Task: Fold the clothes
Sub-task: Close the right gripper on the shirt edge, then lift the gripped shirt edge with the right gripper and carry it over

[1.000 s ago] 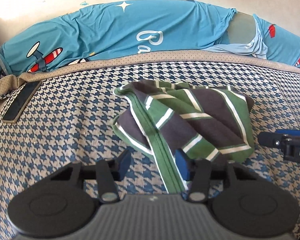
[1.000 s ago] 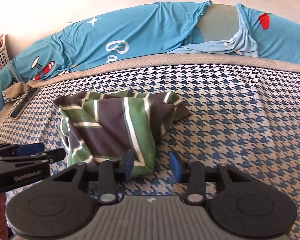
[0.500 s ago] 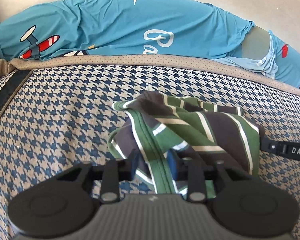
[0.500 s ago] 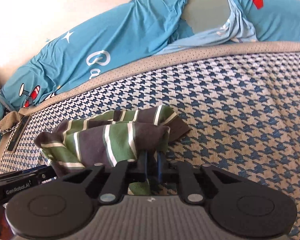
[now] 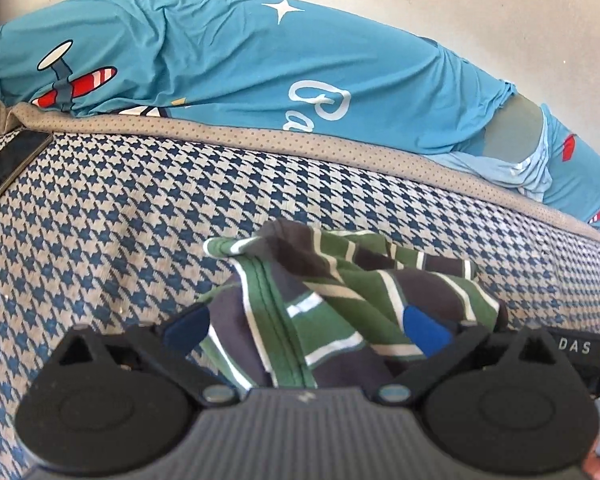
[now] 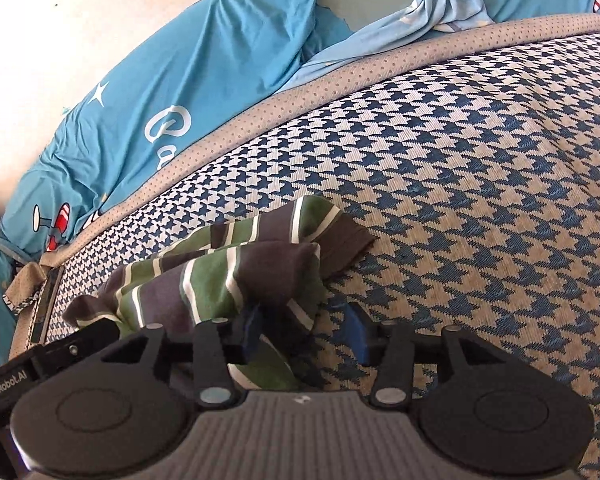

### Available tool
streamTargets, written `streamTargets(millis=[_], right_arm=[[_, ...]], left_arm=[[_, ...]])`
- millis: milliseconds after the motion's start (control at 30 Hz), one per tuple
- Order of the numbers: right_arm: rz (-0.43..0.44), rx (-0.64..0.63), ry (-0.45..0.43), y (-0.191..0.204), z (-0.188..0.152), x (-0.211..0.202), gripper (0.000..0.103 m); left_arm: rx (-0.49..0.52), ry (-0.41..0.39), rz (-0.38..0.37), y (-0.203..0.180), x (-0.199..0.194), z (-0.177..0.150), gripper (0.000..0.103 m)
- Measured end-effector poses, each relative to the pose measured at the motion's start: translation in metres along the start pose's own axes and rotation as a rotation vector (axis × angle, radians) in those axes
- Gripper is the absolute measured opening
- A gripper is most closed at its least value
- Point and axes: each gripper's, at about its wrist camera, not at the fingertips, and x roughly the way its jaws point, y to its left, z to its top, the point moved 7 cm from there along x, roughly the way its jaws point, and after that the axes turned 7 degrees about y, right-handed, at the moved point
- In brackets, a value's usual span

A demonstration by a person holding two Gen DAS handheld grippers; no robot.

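While the phone (image 5: 10,164) lies at the far left edge of the bed (image 5: 112,216), your left gripper (image 5: 306,326) sits with its jaws spread wide around the striped shirt (image 5: 340,300), bunched mid-bed, gripping nothing. Your right gripper (image 6: 306,330) has its jaws apart too, the shirt's corner lying loose between them. A blue cartoon sheet (image 5: 220,64) runs behind.

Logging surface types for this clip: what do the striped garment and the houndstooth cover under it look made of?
Striped garment: looks like soft knit jersey, matte; it bunches in loose folds and shows a stitched hem. Houndstooth cover: seemingly a coarse woven fabric, matte, with visible weave texture and a dotted beige edging. The exact fibre of either cannot be told.
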Motion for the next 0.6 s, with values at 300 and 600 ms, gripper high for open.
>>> streamTargets(millis=[300,600], right_arm=[[0.053,0.024,-0.054,0.003,0.004,-0.016,0.045],[0.134,-0.006,-0.04,0.013,0.0,-0.012,0.047]], left_arm=[[-0.019,-0.017,0.064,0.008,0.009,0.002,0.103],[-0.058,0.009,0.106,0.019,0.016,-0.003,0.094]])
